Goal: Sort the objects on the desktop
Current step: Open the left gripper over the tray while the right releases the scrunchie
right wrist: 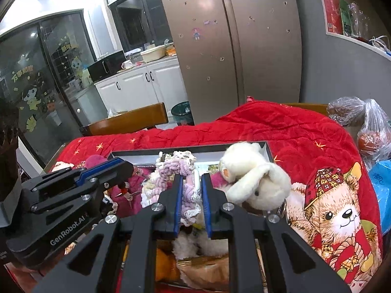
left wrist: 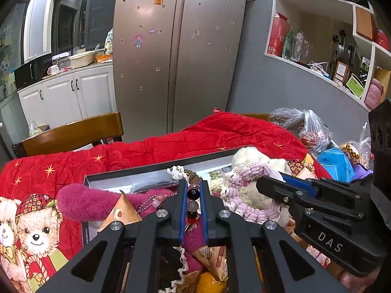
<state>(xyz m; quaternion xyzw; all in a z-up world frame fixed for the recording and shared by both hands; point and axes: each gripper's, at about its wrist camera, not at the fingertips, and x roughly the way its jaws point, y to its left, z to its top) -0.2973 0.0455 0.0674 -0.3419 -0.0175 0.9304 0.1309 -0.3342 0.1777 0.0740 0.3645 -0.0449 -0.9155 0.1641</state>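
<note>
Left wrist view: left gripper [left wrist: 193, 195], jaws narrowed onto a bead string [left wrist: 193, 204], dark and pale beads between the pads, above the box [left wrist: 136, 171]. Right gripper [right wrist: 191, 190], jaws nearly closed on a pink knitted piece [right wrist: 187, 190], over the same box. White plush [right wrist: 254, 178] at box's right end. Red blanket [right wrist: 293, 131] beneath.

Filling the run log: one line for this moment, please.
left gripper: shut on dark-and-pink bead string | right gripper: shut on pink-and-lilac crocheted piece | both over open grey box
</note>
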